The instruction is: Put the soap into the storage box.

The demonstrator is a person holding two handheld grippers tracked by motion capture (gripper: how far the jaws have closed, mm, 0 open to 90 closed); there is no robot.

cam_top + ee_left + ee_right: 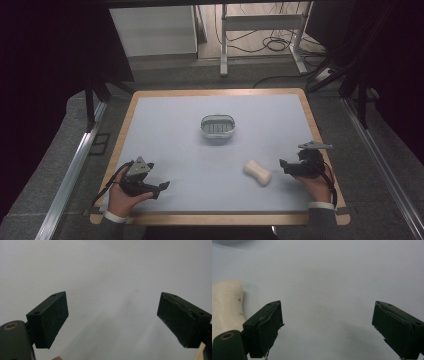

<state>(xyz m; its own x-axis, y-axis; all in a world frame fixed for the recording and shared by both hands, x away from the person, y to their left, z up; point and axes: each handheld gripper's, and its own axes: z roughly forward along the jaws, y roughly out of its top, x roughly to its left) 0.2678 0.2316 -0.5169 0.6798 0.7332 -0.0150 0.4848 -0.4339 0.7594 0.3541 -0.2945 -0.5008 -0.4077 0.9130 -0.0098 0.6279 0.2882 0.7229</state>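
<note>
A cream, bone-shaped bar of soap lies on the pale blue mat, right of centre near the front. Behind it, at the mat's middle, stands an oval grey soap dish with a slotted floor and nothing in it. My right gripper rests just right of the soap, open, jaws pointing left. In the right gripper view the soap lies outside the left jaw, with bare mat between the jaws. My left gripper sits at the front left, open over bare mat.
The mat covers a wood-edged table. Metal rails run along both sides on the grey floor. Behind the table stand a white cabinet and a desk frame with cables.
</note>
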